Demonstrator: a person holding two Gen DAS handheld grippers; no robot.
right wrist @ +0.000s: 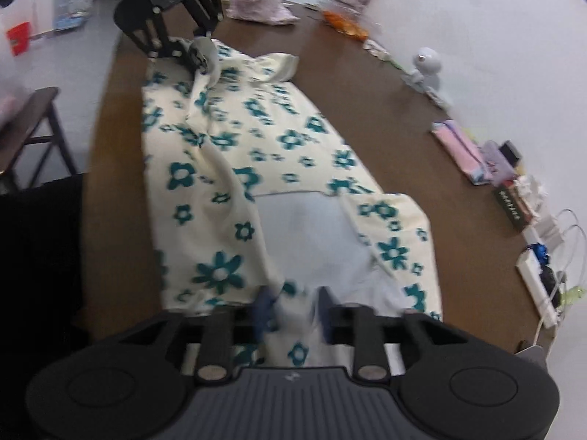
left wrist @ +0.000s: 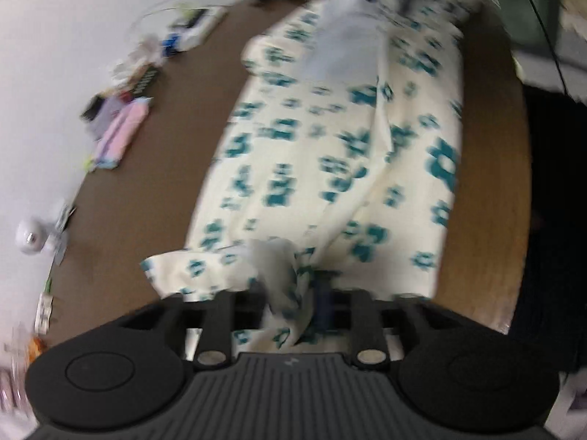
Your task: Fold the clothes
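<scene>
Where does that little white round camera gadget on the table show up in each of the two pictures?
Left wrist view: the white round gadget sits at the far left edge, by the wall, left of the flowered cloth.
Right wrist view: the same gadget stands at the upper right, by the wall, right of the cloth.
Shared landmark: the pink packet along the wall side of the brown table.

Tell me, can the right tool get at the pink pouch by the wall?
Probably yes: bare table separates the right tool from the pink pouch, with nothing standing between. Floral cloth lies between its fingers, though.
</scene>
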